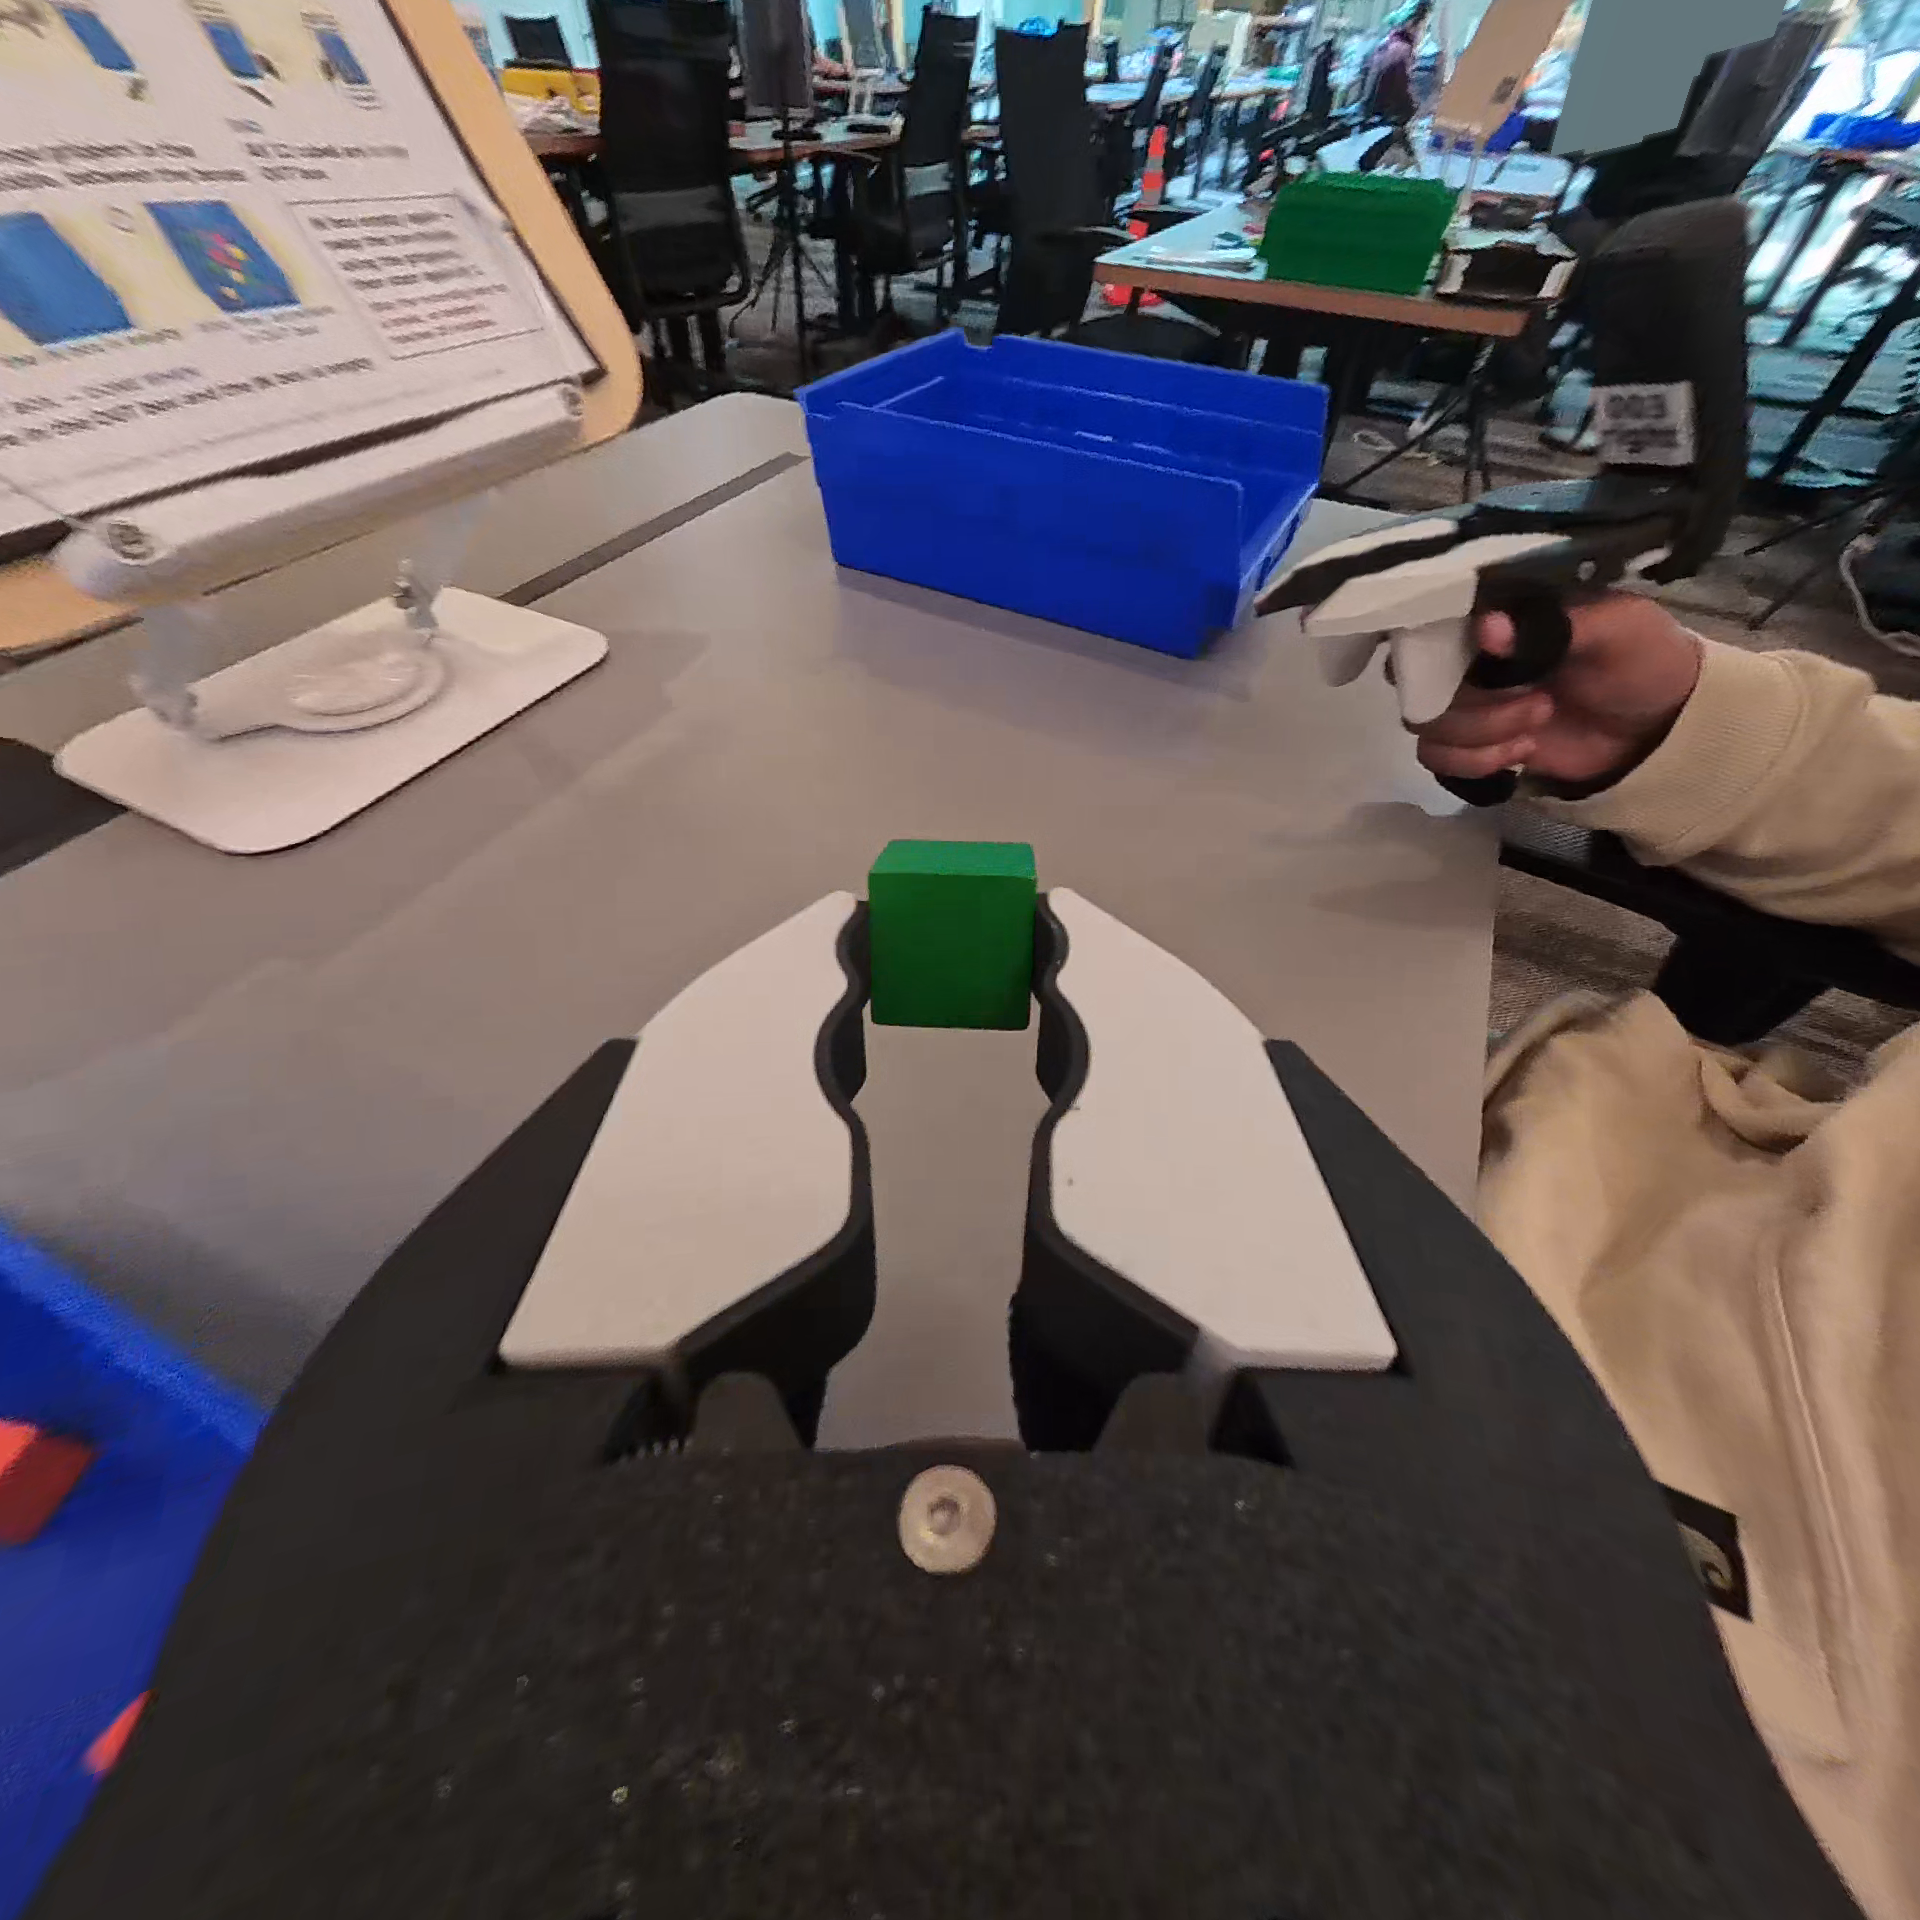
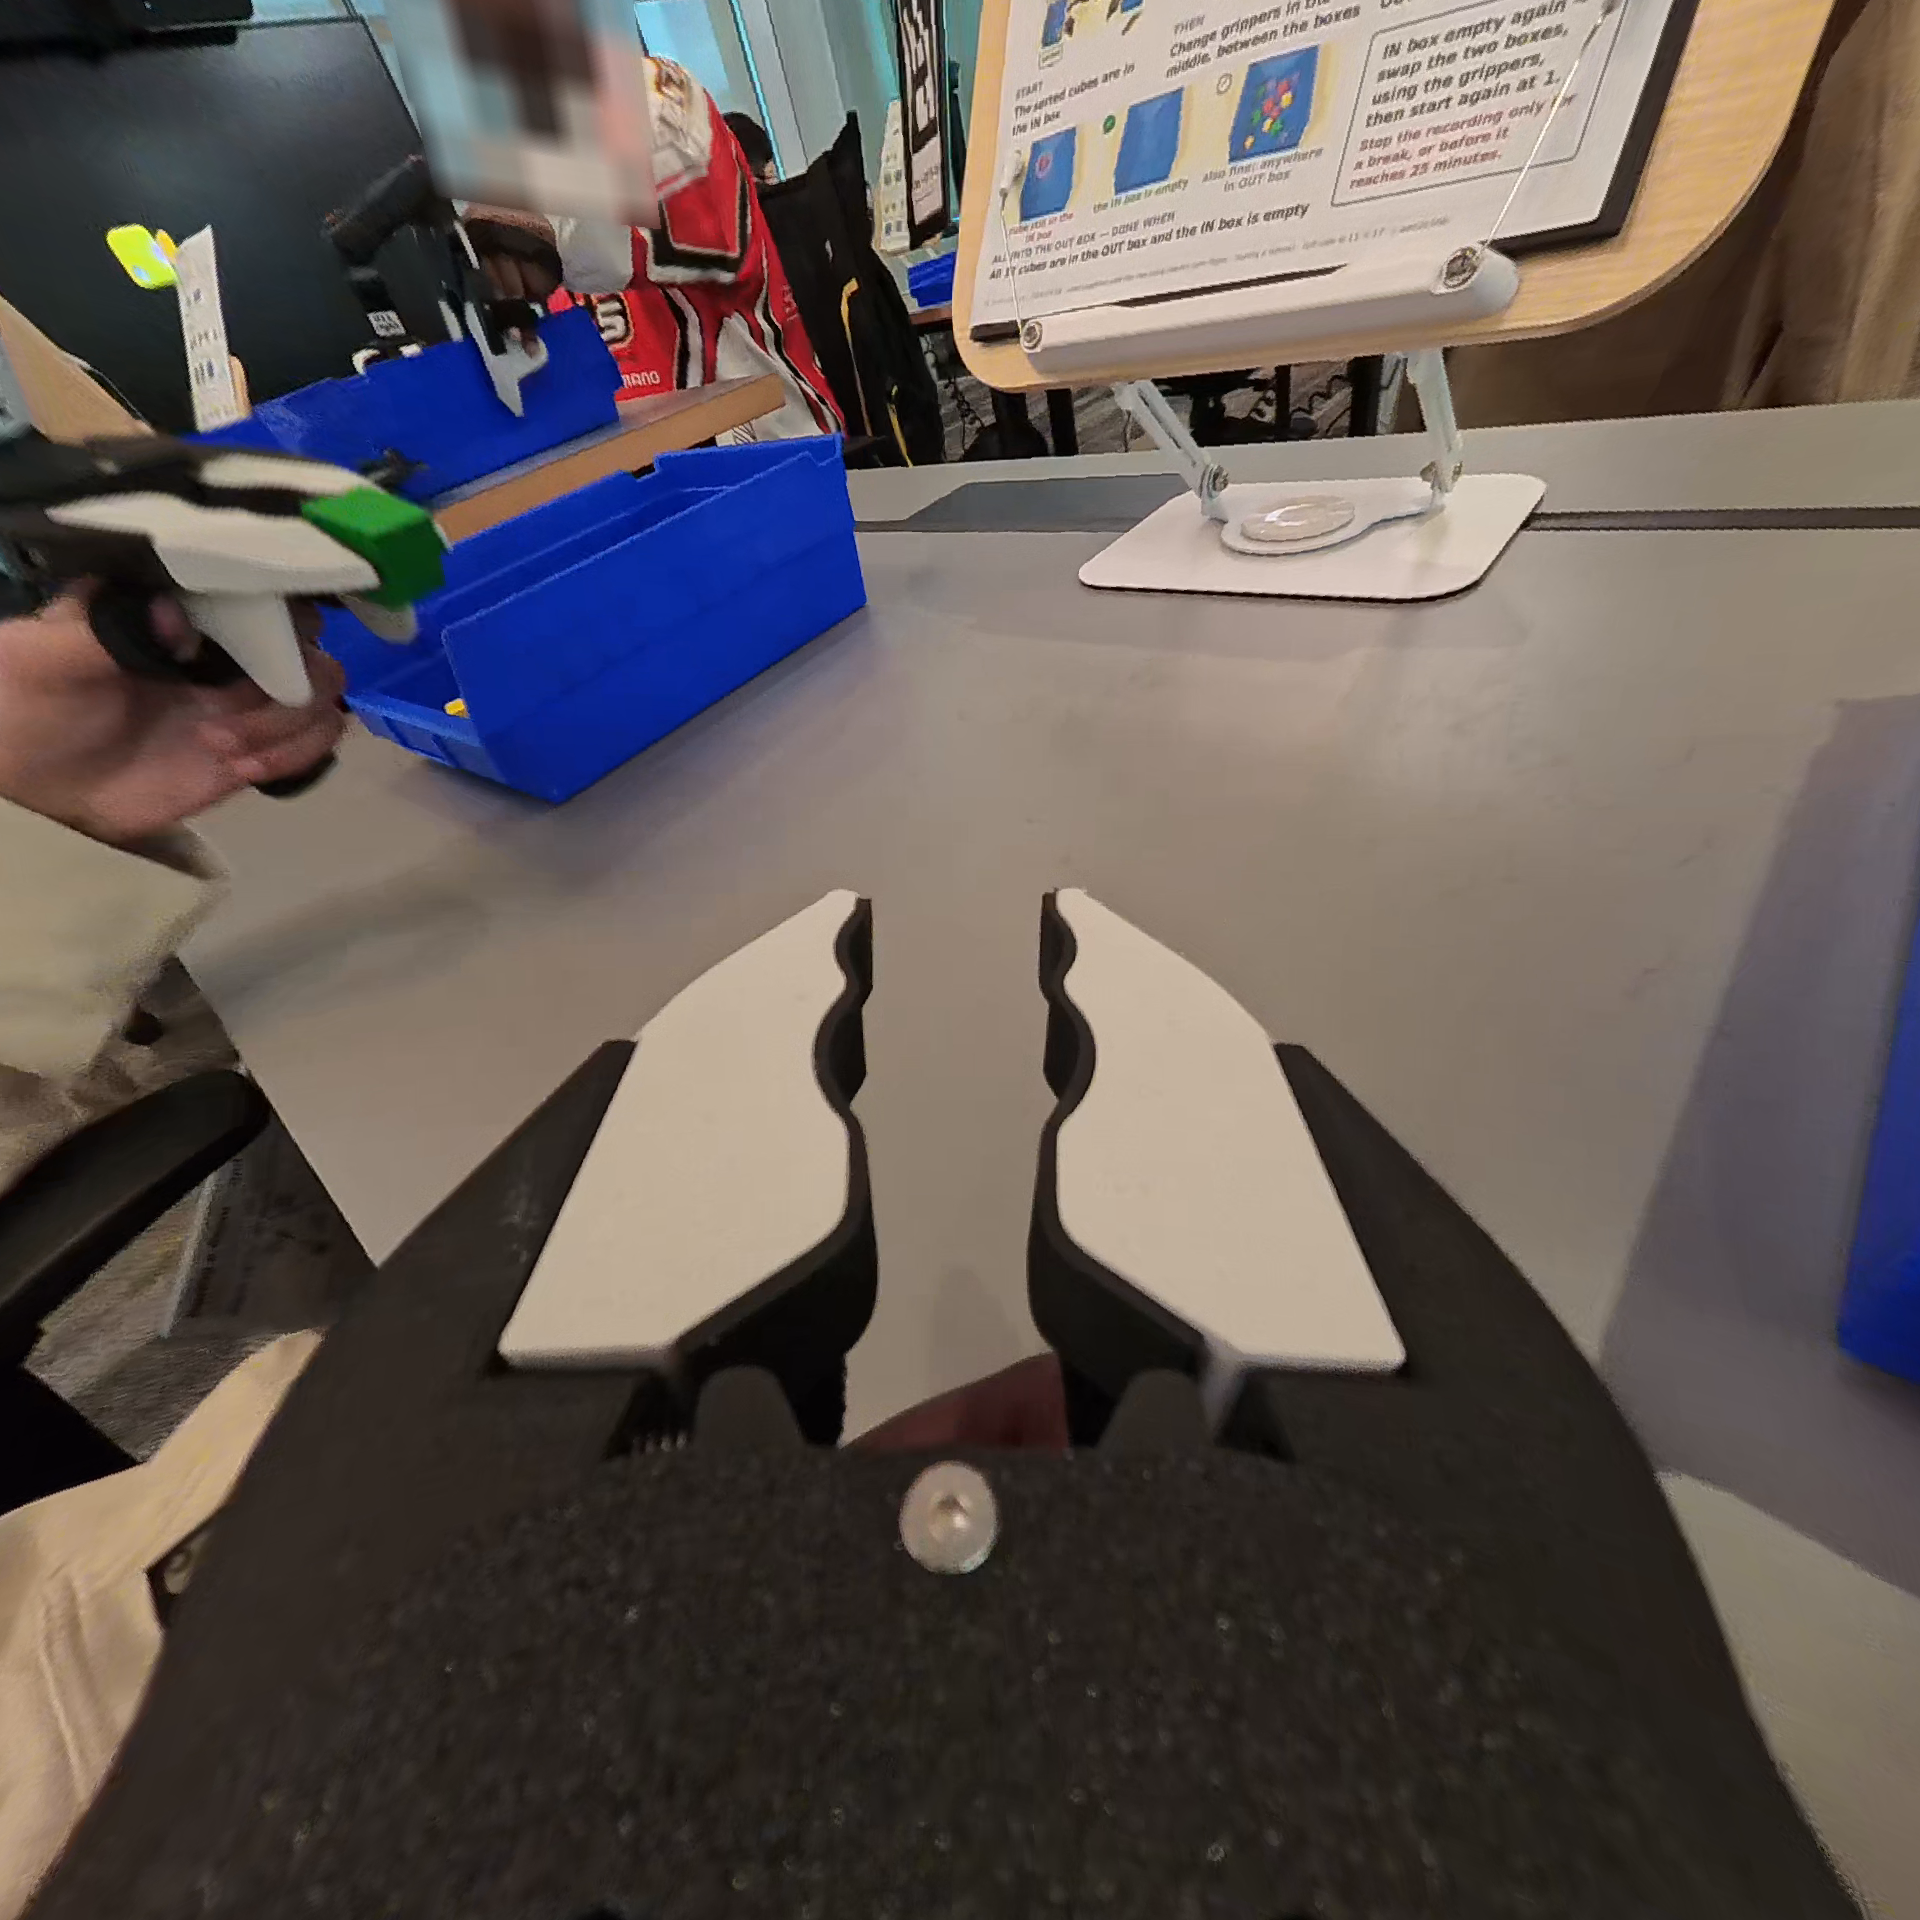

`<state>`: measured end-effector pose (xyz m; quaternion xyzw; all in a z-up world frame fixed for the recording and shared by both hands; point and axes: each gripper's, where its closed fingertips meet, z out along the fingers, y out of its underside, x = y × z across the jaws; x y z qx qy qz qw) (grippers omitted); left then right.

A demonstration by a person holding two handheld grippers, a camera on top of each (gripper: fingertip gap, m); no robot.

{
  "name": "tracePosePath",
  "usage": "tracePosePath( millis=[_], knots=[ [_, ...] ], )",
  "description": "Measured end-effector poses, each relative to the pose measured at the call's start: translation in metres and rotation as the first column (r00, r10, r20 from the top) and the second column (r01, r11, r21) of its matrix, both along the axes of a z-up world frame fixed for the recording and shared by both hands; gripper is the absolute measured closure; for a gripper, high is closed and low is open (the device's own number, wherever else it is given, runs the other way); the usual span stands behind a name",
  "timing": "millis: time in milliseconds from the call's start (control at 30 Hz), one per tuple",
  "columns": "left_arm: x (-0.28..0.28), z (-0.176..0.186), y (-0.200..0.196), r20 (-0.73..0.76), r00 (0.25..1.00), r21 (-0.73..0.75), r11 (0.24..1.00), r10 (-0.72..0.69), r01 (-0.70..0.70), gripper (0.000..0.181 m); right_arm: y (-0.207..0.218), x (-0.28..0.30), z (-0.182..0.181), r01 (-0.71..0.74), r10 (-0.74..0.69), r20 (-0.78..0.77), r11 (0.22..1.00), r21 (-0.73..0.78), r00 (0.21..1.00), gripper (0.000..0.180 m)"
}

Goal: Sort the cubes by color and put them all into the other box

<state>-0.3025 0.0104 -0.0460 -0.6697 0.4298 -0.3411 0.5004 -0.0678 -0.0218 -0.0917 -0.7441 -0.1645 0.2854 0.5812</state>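
Your left gripper point(image 1: 951, 914) is clenched on the green cube point(image 1: 952, 935), pinched right betw. the fingertips and held up off the grey table point(image 1: 727, 810); one blue box point(image 1: 1060, 488) sits well ahead of those jaws, slightly to the right, and another blue box point(image 1: 62, 1475) w/ red cubes point(image 1: 36, 1481) in it is down at their left. Your right gripper point(image 2: 956, 914) is released, jaws apart w/ only bare table betw. them, the instruction board on its white stand point(image 2: 1320, 540) ahead-right of them, and the left gripper w/ the cube far off to their left, in front of a blue box point(image 2: 644, 603).
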Motion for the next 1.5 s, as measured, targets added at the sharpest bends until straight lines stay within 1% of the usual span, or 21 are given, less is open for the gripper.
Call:
tracePosePath(
  millis=[67, 100, 167, 200, 267, 333, 367, 500, 567, 600, 633, 700, 767, 933, 1033, 1067, 1133, 1200, 1300, 1400, 1500],
  knots=[
    [0.013, -0.006, -0.005, 0.06, 0.997, 0.005, 0.999, -0.049, 0.049, 0.152, 0.002, -0.011, 0.005, -0.054, 0.051, -0.081, 0.998, -0.031, 0.995, 0.149],
    [0.021, -0.005, -0.01, 0.106, 0.99, 0.022, 0.996, -0.09, 0.088, 0.152, 0.001, -0.023, 0.009, -0.125, 0.113, -0.152, 0.99, -0.071, 0.982, 0.147],
    [0.039, -0.001, -0.021, 0.162, 0.97, 0.098, 0.981, -0.181, 0.167, 0.152, -0.006, -0.055, 0.025, -0.327, 0.258, -0.354, 0.932, -0.153, 0.899, 0.142],
    [0.049, 0.001, -0.026, 0.165, 0.961, 0.145, 0.969, -0.223, 0.2, 0.152, -0.011, -0.07, 0.034, -0.438, 0.318, -0.464, 0.882, -0.175, 0.827, 0.14],
    [0.069, 0.003, -0.037, 0.151, 0.94, 0.223, 0.937, -0.306, 0.269, 0.152, -0.019, -0.095, 0.051, -0.633, 0.375, -0.666, 0.751, -0.189, 0.644, 0.137],
    [0.088, 0.006, -0.046, 0.134, 0.921, 0.265, 0.908, -0.367, 0.324, 0.152, -0.022, -0.111, 0.064, -0.77, 0.361, -0.809, 0.616, -0.166, 0.463, 0.133],
    [0.096, 0.009, -0.05, 0.126, 0.914, 0.285, 0.896, -0.387, 0.34, 0.152, -0.021, -0.114, 0.067, -0.805, 0.332, -0.854, 0.573, -0.155, 0.401, 0.133],
    [0.121, 0.014, -0.051, 0.087, 0.908, 0.338, 0.869, -0.411, 0.361, 0.152, -0.016, -0.121, 0.059, -0.836, 0.28, -0.899, 0.528, -0.149, 0.337, 0.131],
    [0.13, 0.008, -0.051, 0.049, 0.907, 0.342, 0.86, -0.419, 0.379, 0.152, -0.019, -0.124, 0.056, -0.842, 0.284, -0.897, 0.517, -0.153, 0.338, 0.13],
    [0.134, 0.005, -0.05, 0.033, 0.907, 0.342, 0.858, -0.42, 0.385, 0.152, -0.02, -0.124, 0.055, -0.845, 0.288, -0.898, 0.515, -0.147, 0.332, 0.131],
    [0.137, 0.001, -0.05, 0.012, 0.907, 0.339, 0.855, -0.421, 0.392, 0.152, -0.021, -0.122, 0.056, -0.843, 0.289, -0.901, 0.52, -0.135, 0.323, 0.14],
    [0.142, -0.005, -0.049, -0.01, 0.912, 0.344, 0.855, -0.411, 0.389, 0.152, -0.018, -0.119, 0.05, -0.824, 0.284, -0.892, 0.546, -0.152, 0.353, 0.151],
    [0.144, -0.012, -0.046, -0.031, 0.926, 0.331, 0.87, -0.377, 0.365, 0.151, -0.015, -0.116, 0.044, -0.806, 0.284, -0.879, 0.568, -0.168, 0.383, 0.151],
    [0.128, -0.014, -0.047, -0.007, 0.969, 0.22, 0.945, -0.245, 0.241, 0.107, -0.008, -0.091, 0.035, -0.745, 0.277, -0.848, 0.641, -0.187, 0.451, 0.151],
    [0.097, -0.025, -0.031, -0.014, 1.0, 0.053, 0.999, 0.01, -0.009, 0.104, -0.006, -0.071, 0.027, -0.646, 0.314, -0.746, 0.737, -0.199, 0.588, 0.151],
    [0.084, -0.034, -0.025, -0.038, 0.992, 0.005, 0.993, 0.118, -0.118, 0.104, -0.005, -0.064, 0.023, -0.597, 0.322, -0.692, 0.777, -0.197, 0.647, 0.151],
    [0.056, -0.052, -0.018, -0.094, 0.944, -0.036, 0.946, 0.317, -0.322, 0.108, -0.004, -0.051, 0.012, -0.477, 0.315, -0.539, 0.859, -0.189, 0.781, 0.151],
    [0.04, -0.063, -0.022, -0.125, 0.903, -0.018, 0.909, 0.41, -0.416, 0.108, 0.0, -0.04, 0.001, -0.348, 0.261, -0.391, 0.922, -0.17, 0.883, 0.151],
    [0.035, -0.068, -0.031, -0.123, 0.894, -0.021, 0.9, 0.431, -0.436, 0.108, 0.004, -0.036, -0.011, -0.224, 0.195, -0.199, 0.965, -0.138, 0.96, 0.151],
    [0.039, -0.069, -0.035, -0.104, 0.918, -0.075, 0.917, 0.383, -0.391, 0.108, 0.003, -0.043, -0.013, -0.199, 0.188, -0.104, 0.974, -0.105, 0.977, 0.151],
    [0.04, -0.074, -0.035, -0.11, 0.928, -0.105, 0.924, 0.357, -0.368, 0.109, 0.003, -0.046, -0.015, -0.186, 0.181, -0.061, 0.978, -0.093, 0.982, 0.151]
  ],
)
